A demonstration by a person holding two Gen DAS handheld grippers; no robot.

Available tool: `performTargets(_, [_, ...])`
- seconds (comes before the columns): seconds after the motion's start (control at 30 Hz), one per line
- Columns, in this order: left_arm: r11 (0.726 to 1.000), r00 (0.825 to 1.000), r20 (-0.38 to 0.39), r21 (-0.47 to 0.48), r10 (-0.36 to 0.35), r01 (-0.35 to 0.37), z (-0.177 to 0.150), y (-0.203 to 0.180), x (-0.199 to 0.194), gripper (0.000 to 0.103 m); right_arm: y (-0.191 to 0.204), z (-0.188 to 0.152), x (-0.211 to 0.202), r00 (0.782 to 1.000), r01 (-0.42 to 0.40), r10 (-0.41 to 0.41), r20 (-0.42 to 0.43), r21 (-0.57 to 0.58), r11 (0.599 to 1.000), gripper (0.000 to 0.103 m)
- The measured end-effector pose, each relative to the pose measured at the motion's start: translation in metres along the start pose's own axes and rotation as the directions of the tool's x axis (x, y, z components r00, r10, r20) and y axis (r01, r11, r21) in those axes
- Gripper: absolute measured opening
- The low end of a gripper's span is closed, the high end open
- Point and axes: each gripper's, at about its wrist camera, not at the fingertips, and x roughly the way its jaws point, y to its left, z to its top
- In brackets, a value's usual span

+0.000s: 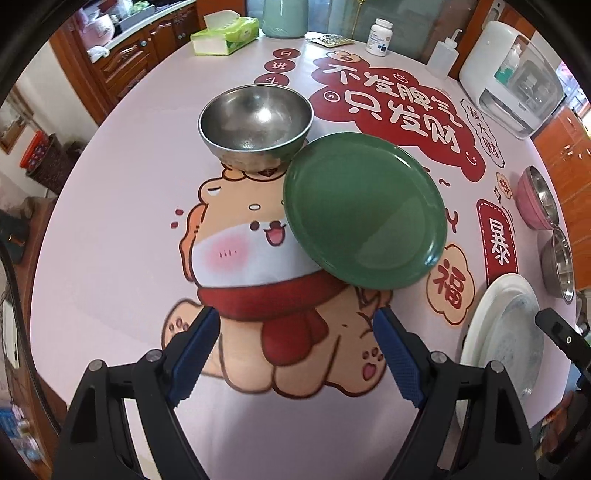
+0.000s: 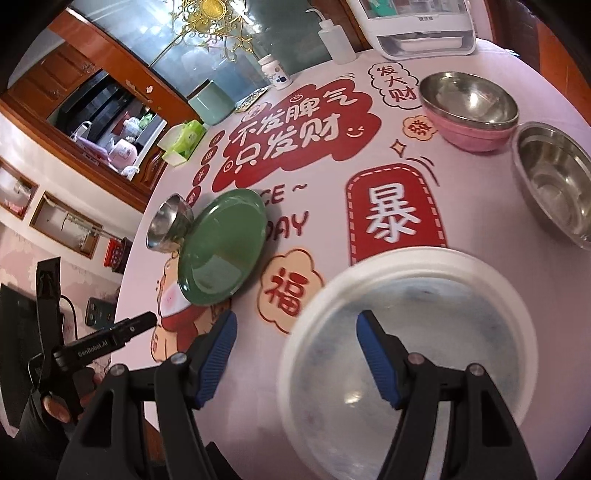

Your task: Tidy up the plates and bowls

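a: left wrist view has the left gripper spread wide over the printed table, nothing between its blue pads. ahead of it the green plate sits tilted, its far edge propped on the side of the small steel bowl.

b: that lean is the worry. i'd say if the pads nudge the plate's low edge instead of closing on it, the plate slides off the bowl and clatters, maybe knocking the bowl along with it.

a: and the bowl is round-bottomed by the look, so it could rock or roll if the plate's weight comes off suddenly.

b: right wrist view, then. the right gripper is spread too, holding nothing, one pad over the white plate and the other outside its rim. closing from there risks a shallow pinch on a slick rim, and that could slip.

a: this view shows both far bowls in full: a pink bowl with a steel liner and a bigger steel bowl beside it, well apart from the green plate. the left camera squeezes those to slivers at its edge.

b: the left camera, though, shows exactly where plate meets bowl, and the tissue box at the far side.
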Motion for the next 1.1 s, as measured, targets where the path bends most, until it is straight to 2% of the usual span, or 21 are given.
performTargets(0.5, [0.992, 0.992, -0.084, 0.073, -0.098, 0.105, 0.039, 0.029, 0.039, 0.084, 0.039, 0.006, 0.049, 0.999, 0.028, -0.031, 0.027, 0.092, 0.995, 0.067])
performTargets(0.67, [0.987, 0.987, -0.088, 0.069, -0.137, 0.143, 0.046, 0.032, 0.048, 0.084, 0.045, 0.013, 0.064, 0.999, 0.031, -0.034, 0.027, 0.111, 0.993, 0.067])
performTargets(0.8, [0.981, 0.979, -0.083, 0.032, -0.189, 0.192, 0.049, 0.036, 0.058, 0.084, 0.047, 0.019, 0.077, 0.999, 0.019, -0.023, 0.027, 0.125, 0.992, 0.067])
performTargets(1.1, [0.978, 0.977, -0.054, 0.015, -0.207, 0.208, 0.056, 0.035, 0.071, 0.084, 0.046, 0.030, 0.106, 1.000, -0.004, 0.000, 0.028, 0.160, 0.987, 0.067])
